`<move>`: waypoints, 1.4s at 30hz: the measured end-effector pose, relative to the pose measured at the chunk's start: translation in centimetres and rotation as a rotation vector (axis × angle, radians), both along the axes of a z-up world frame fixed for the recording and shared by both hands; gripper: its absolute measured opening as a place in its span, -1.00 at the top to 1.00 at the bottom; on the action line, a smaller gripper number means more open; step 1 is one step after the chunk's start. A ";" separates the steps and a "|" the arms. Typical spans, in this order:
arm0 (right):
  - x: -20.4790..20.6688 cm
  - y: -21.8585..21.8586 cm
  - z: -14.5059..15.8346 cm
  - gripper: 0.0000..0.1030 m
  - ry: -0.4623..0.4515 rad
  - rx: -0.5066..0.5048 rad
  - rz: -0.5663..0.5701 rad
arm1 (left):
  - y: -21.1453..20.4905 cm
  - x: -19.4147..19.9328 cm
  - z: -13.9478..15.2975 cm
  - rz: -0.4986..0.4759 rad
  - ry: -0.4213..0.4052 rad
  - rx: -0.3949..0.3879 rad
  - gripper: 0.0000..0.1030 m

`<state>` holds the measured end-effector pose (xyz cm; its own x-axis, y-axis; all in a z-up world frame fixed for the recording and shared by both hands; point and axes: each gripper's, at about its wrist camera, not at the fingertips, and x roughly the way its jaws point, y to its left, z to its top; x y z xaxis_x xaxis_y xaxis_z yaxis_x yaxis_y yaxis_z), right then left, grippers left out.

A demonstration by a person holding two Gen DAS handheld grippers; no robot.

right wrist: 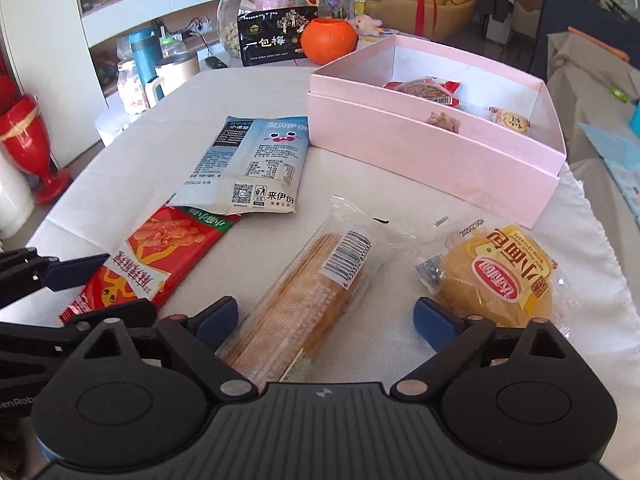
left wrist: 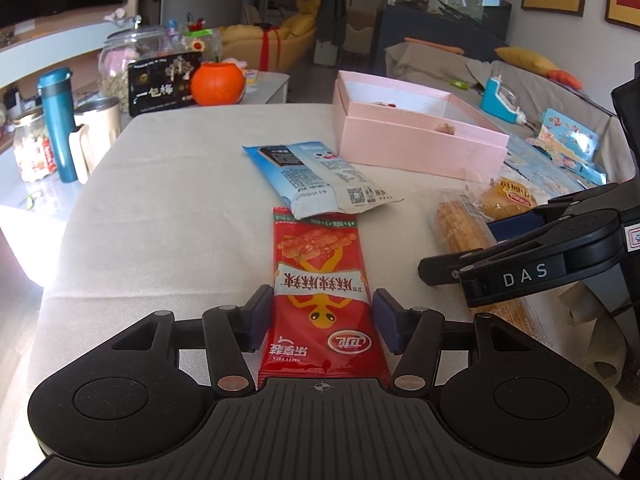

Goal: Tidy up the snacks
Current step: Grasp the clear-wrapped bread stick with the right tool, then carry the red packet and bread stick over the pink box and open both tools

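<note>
A red snack packet (left wrist: 320,280) lies flat on the cloth-covered table between the pads of my left gripper (left wrist: 323,312), which stands open around it, pads just beside its edges. It also shows in the right wrist view (right wrist: 152,256). My right gripper (right wrist: 326,316) is open, with a clear-wrapped cracker pack (right wrist: 312,304) lying between its fingers; that pack also shows in the left wrist view (left wrist: 460,224). A yellow bun packet (right wrist: 504,276) lies just right of the right finger. A light blue packet (right wrist: 256,164) lies beyond. A pink box (right wrist: 440,152) holds several snacks.
An orange pumpkin pot (right wrist: 328,38), a black box (right wrist: 276,36), a glass jar (right wrist: 248,8), a teal flask (left wrist: 58,120) and a cream kettle (left wrist: 100,128) stand past the table's far left edge. A sofa (left wrist: 540,92) with blue items lies to the right.
</note>
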<state>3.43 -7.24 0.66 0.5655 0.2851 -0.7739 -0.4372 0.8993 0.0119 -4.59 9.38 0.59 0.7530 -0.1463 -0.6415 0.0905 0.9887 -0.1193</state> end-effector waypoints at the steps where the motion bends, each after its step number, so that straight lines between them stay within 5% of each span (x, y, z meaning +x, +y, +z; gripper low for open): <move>1: -0.2 0.0 0.2 -0.62 -0.002 0.003 0.027 | -0.1 0.0 0.0 0.000 0.002 0.004 -0.17; 3: -0.5 -0.2 0.9 -0.06 0.009 0.004 0.068 | -0.4 0.4 0.2 -0.007 0.013 0.027 -0.19; 9: -1.5 -1.2 1.8 0.32 -0.002 -0.074 0.105 | -0.6 3.6 0.6 -0.009 0.066 0.032 -0.20; 21: -0.1 -4.5 1.2 0.20 0.026 0.025 0.023 | -1.4 9.2 0.6 -0.019 0.122 0.074 -0.25; 26: -0.2 -4.3 1.3 0.31 0.019 0.014 0.027 | -0.9 8.0 0.2 -0.077 0.078 0.075 -0.25; 32: -1.0 -5.6 2.3 0.42 0.035 0.019 0.030 | -1.0 3.8 0.9 -0.086 0.053 0.072 0.04; 36: -0.9 -7.3 4.8 0.44 0.044 0.064 0.000 | -0.9 1.4 4.6 -0.108 -0.004 -0.043 0.06; 42: 0.9 -10.6 14.3 0.45 -0.101 0.212 -0.082 | -1.8 2.9 13.6 -0.166 -0.222 -0.121 0.06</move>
<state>4.34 -17.88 14.91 0.6648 0.3848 -0.6403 -0.3711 0.9140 0.1640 -1.69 7.59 14.15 0.8322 -0.3445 -0.4345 0.2866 0.9380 -0.1948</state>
